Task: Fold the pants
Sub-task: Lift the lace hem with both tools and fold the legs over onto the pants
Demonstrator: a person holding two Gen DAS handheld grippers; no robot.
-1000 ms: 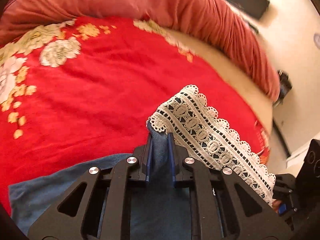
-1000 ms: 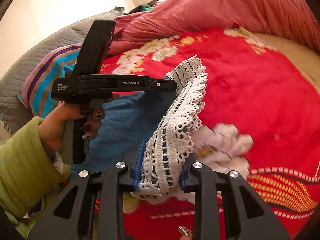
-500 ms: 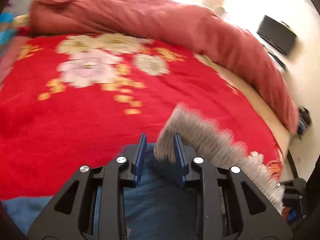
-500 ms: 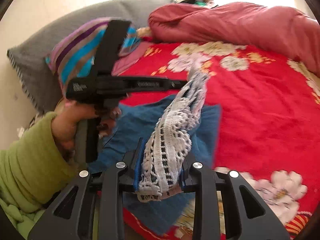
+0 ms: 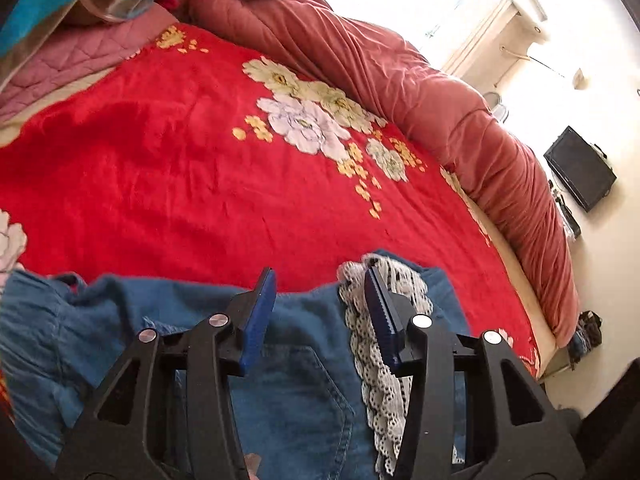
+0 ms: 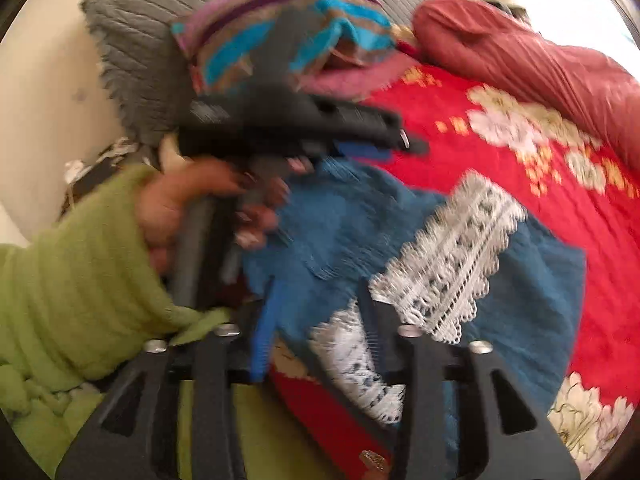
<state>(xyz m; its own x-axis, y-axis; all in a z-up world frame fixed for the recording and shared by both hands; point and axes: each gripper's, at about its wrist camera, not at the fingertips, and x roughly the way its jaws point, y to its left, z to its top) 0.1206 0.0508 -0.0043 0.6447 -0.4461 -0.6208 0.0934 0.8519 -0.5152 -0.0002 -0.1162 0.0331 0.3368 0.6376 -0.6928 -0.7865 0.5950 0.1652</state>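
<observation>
I see a rolled rust-coloured quilt (image 5: 420, 80) along the far edge of the red floral bedspread (image 5: 160, 168), with a striped pillow (image 6: 288, 28) and grey cushion (image 6: 160, 40) at the head end. The blue denim pants (image 5: 304, 392) lie at the bedspread's near edge, white lace trim (image 5: 380, 380) on top. My left gripper (image 5: 320, 312) has just been opening; its fingers stand released, the denim below them, the lace brushing the right pad. My right gripper (image 6: 316, 328), blurred, has also been opening, seemingly released, with lace between the fingers.
</observation>
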